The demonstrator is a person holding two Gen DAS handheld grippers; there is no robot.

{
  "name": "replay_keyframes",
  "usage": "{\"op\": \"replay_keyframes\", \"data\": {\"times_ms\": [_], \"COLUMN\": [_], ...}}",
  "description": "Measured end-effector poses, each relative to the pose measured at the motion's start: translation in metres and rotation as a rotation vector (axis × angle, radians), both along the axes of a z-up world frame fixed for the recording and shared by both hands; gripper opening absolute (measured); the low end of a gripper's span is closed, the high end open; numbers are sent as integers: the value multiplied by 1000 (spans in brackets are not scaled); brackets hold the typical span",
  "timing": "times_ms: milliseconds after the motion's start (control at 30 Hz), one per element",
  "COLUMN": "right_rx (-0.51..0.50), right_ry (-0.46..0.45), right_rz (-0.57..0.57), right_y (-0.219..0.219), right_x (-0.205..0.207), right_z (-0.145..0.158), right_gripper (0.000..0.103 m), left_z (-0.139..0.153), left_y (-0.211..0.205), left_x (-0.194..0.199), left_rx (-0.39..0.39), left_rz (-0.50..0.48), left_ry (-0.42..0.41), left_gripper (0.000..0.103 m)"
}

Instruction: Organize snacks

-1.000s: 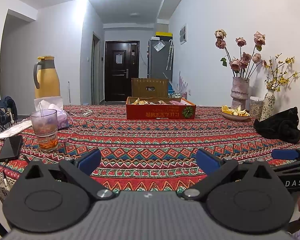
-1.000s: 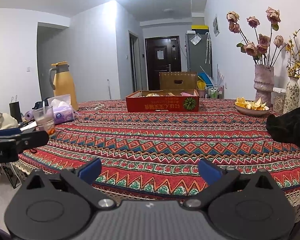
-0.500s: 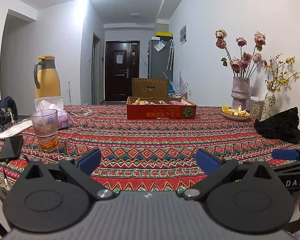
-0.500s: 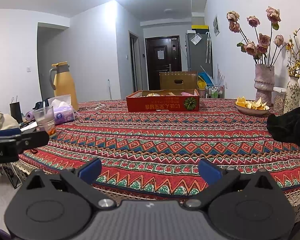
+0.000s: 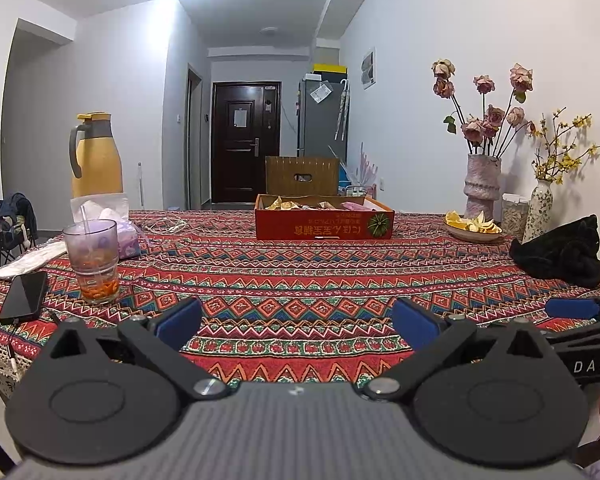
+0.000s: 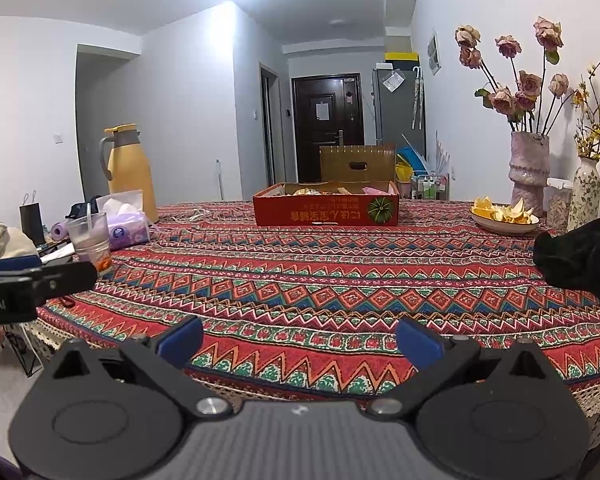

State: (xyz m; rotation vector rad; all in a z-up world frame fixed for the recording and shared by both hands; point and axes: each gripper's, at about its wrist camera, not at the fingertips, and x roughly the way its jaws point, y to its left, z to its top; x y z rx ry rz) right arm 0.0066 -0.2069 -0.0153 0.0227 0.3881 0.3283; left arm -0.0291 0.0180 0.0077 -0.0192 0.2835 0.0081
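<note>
Our left gripper and right gripper hover spread and empty over the patterned tablecloth. Beyond sits the red snack box, its Chinese lettering upside down; "DAS" marks the right gripper's side.

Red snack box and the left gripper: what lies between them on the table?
Only bare patterned tablecloth lies between the left gripper and the red snack box, as the left wrist view shows.

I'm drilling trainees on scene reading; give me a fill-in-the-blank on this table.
1. The snacks lie in a ____ cardboard box at the table's far side.
2. The left gripper and right gripper are both ____.
3. The cup stands beside a black ____.
4. The plate holds ____ peels.

Missing: red; open; phone; orange
</note>
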Motion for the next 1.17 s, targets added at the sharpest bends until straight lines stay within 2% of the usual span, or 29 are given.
{"op": "replay_keyframes", "data": {"times_ms": [1167], "right_rx": [2], "right_ry": [5], "right_rz": [11], "right_y": [1], "right_x": [2], "right_z": [-3], "right_gripper": [103], "left_z": [-4], "left_y": [-3], "left_x": [0], "left_rx": [12], "left_rz": [2], "left_ry": [11], "left_gripper": [103]}}
